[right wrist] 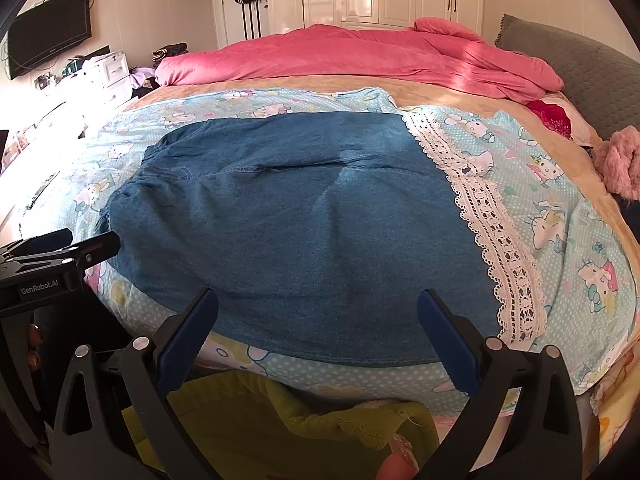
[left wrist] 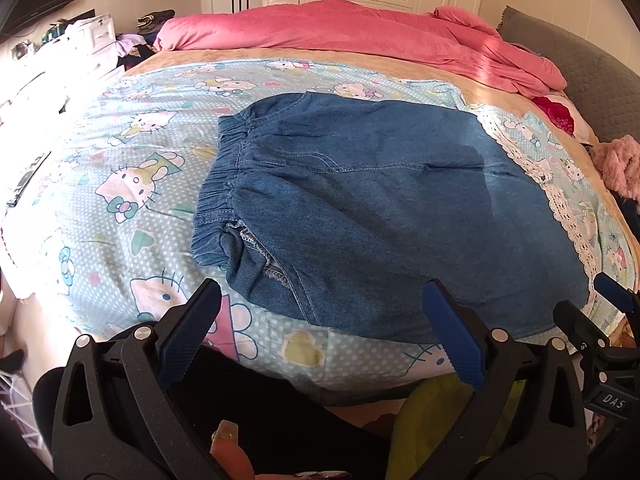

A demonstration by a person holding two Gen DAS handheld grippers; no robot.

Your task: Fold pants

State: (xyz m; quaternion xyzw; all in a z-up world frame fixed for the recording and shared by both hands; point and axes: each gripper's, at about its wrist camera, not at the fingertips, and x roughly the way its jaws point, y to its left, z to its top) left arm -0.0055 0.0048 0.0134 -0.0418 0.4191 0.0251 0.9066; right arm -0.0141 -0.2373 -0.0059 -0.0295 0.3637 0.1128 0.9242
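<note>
Blue denim pants [left wrist: 372,208] lie folded in a compact rectangle on the Hello Kitty sheet [left wrist: 120,184], elastic waistband at the left. They also show in the right wrist view [right wrist: 288,224]. My left gripper [left wrist: 320,300] is open and empty, just in front of the pants' near edge, toward the waistband side. My right gripper [right wrist: 318,308] is open and empty, over the near edge of the pants further right. The right gripper also shows at the left view's right edge [left wrist: 608,320], and the left gripper at the right view's left edge [right wrist: 60,252].
A pink duvet [right wrist: 352,60] is heaped at the back of the bed. A white lace strip [right wrist: 492,232] runs along the pants' right side. A grey headboard [right wrist: 592,76] and a pink fluffy item [right wrist: 620,164] are at right. A yellow-green towel [right wrist: 280,412] lies below the bed's edge.
</note>
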